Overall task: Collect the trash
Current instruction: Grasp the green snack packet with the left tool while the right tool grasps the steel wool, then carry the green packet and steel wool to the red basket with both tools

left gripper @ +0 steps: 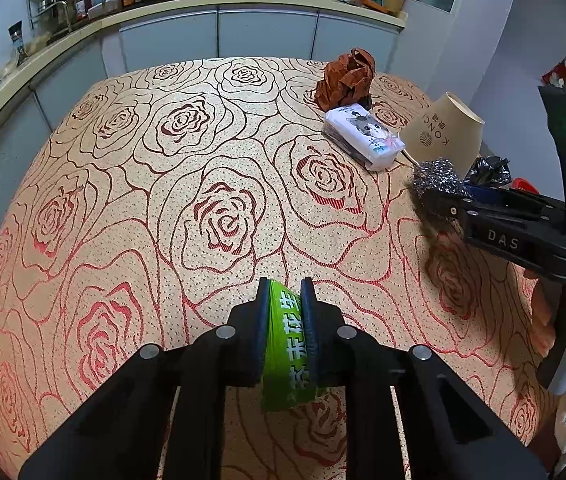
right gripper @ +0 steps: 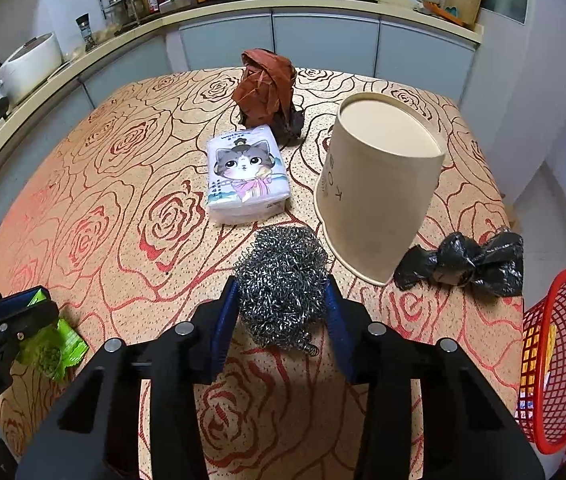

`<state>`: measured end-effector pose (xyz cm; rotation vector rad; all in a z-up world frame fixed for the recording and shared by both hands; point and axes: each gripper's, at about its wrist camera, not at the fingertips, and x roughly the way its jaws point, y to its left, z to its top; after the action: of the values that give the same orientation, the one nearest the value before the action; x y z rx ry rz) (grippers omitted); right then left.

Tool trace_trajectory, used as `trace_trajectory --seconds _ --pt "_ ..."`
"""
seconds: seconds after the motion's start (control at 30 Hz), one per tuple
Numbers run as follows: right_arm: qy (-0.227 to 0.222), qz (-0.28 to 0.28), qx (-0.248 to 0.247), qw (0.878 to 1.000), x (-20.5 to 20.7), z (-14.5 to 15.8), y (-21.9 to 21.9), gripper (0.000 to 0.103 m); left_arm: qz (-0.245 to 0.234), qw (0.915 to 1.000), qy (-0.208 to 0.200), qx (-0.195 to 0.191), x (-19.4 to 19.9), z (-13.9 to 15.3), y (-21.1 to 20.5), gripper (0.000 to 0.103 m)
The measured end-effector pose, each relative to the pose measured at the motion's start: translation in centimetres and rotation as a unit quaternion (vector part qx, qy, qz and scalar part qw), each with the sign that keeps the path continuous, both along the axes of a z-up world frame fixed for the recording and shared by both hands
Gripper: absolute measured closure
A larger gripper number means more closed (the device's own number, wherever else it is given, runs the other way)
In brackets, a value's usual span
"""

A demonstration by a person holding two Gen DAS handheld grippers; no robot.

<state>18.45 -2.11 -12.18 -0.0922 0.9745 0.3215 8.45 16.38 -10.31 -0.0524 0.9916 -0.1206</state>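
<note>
On the rose-patterned tablecloth (left gripper: 203,168), the left gripper (left gripper: 284,322) pinches a green snack wrapper (left gripper: 285,344). Its two blue pads press flat on both sides of the wrapper, which stands on edge between them, with its lower end sticking out below the fingers. From the right wrist view, the same green wrapper (right gripper: 57,346) hangs crumpled under the left gripper (right gripper: 23,308) near the table's left edge.

Over on the right side, the right gripper (right gripper: 282,308) has its fingers around a steel wool scrubber (right gripper: 283,288). The scrubber sits between the blue pads, and both pads touch its sides, so it is held. Some loose curls poke out under the fingers.

Just behind the scrubber lies a tissue pack (right gripper: 245,176) with a cartoon cat on it. Beside that, a paper cup (right gripper: 379,192) stands upside down. A crumpled brown paper (right gripper: 265,84) sits farther back. A knotted black plastic bag (right gripper: 463,266) lies right of the cup, and a red mesh basket (right gripper: 559,360) is at the table's right edge.
</note>
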Motion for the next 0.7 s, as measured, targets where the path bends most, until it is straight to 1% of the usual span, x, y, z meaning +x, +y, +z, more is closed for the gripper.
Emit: trace_trajectory --seconds 0.13,0.43,0.7 --pt "-0.003 -0.003 0.010 1.000 -0.8 0.6 -0.7 0.063 0.001 1.0000 0.001 -0.006 -0.1 0.2 0.1 0.089" --pt "-0.021 -0.021 0.029 0.999 -2.6 3.0 -3.1 0.063 -0.003 0.9999 -0.013 -0.003 -0.7 1.7 -0.4 0.092" --pt "-0.040 -0.041 0.029 0.998 -3.8 4.5 -5.1 0.063 -0.020 0.9995 -0.023 0.007 -0.5 2.9 -2.4 0.093"
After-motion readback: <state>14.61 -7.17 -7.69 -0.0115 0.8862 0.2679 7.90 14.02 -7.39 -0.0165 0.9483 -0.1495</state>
